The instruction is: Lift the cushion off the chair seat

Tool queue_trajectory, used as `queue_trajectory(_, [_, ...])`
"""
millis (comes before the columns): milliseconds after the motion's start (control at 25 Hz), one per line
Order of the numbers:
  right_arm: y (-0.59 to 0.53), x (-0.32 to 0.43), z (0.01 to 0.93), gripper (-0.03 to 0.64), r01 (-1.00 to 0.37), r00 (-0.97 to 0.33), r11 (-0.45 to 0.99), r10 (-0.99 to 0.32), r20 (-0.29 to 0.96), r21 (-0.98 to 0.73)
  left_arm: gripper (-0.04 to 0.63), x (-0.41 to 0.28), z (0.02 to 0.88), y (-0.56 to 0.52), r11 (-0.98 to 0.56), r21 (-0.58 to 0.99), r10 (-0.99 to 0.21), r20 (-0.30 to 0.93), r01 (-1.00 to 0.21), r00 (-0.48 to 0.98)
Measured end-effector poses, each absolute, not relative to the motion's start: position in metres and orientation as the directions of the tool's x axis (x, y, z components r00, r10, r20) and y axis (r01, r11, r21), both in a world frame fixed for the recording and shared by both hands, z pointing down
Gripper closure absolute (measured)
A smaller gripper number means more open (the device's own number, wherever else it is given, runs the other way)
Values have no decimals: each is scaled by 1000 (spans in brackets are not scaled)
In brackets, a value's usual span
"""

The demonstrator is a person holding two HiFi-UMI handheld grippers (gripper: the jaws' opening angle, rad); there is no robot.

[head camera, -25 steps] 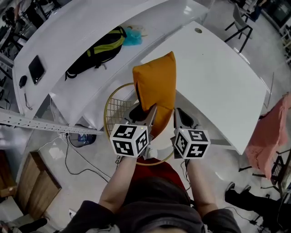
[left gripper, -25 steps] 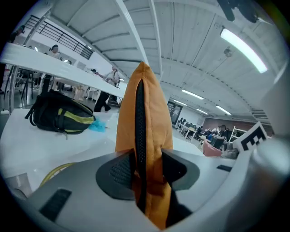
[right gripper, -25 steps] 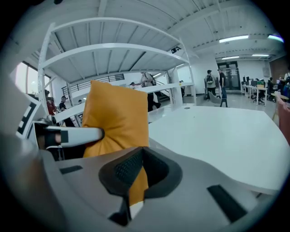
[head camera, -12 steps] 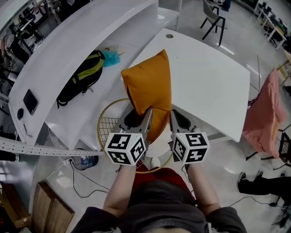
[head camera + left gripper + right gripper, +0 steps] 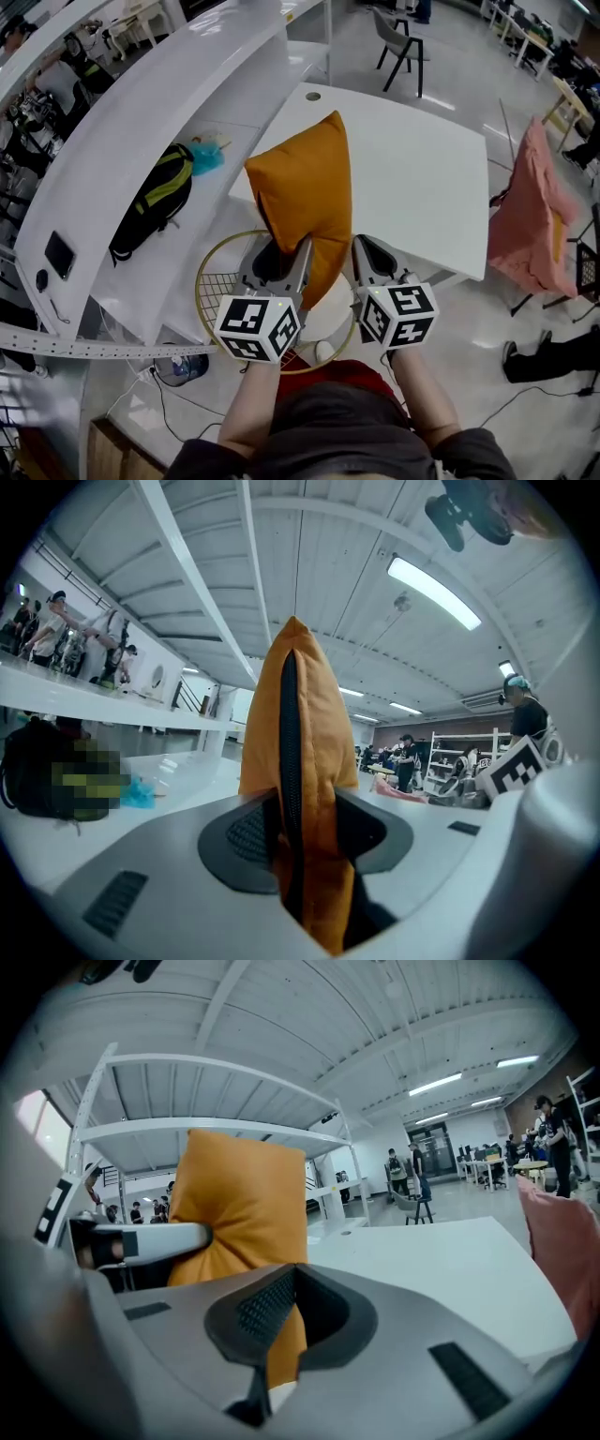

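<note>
At the lower centre of the head view, our left gripper [image 5: 284, 247] clamps the zip edge of the plump mustard-orange fabric cushion [image 5: 305, 187]; just right of it, our right gripper [image 5: 368, 251] pinches the cushion's lower edge. Compared with a second ago, the cushion stands higher, clear of the round gold wire chair [image 5: 216, 281] beneath, so we judge the lift all but done. It stands upright, its top corner over the white table [image 5: 422, 178] at upper centre.

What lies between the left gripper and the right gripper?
The orange cushion, its lower end; the head view shows it between the left gripper and right gripper, each clamped on it.
</note>
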State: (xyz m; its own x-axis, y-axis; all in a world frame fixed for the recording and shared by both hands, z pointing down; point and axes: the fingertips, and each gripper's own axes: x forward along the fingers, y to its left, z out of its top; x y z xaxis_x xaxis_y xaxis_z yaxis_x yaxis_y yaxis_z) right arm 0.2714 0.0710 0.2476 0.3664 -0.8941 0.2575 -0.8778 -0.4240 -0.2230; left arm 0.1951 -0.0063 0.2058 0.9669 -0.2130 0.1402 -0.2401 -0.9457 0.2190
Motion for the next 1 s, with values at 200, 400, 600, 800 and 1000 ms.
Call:
queue_trajectory(200, [89, 278, 239, 598, -859, 416, -465, -878, 236, -216, 426, 196, 197, 9, -962, 176, -189, 130, -210, 973])
queue_trajectory(400, [104, 275, 219, 598, -866, 436, -469, -878, 196, -175, 426, 197, 193, 28, -969, 165, -169, 113, -186, 979])
queue_trajectory(600, [111, 266, 205, 598, -877, 438, -460, -884, 165, -139, 426, 198, 193, 39, -974, 155, -148, 104, -163, 983])
queue_trajectory(800, [114, 257, 193, 598, -890, 434, -446, -891, 132, -91, 426, 199, 190, 47, -979, 133, -141, 101, -153, 985])
queue_trajectory(1000, [119, 255, 189, 598, -890, 435, -447, -892, 124, -89, 426, 201, 186, 49, -981, 125, -139, 97, -151, 986])
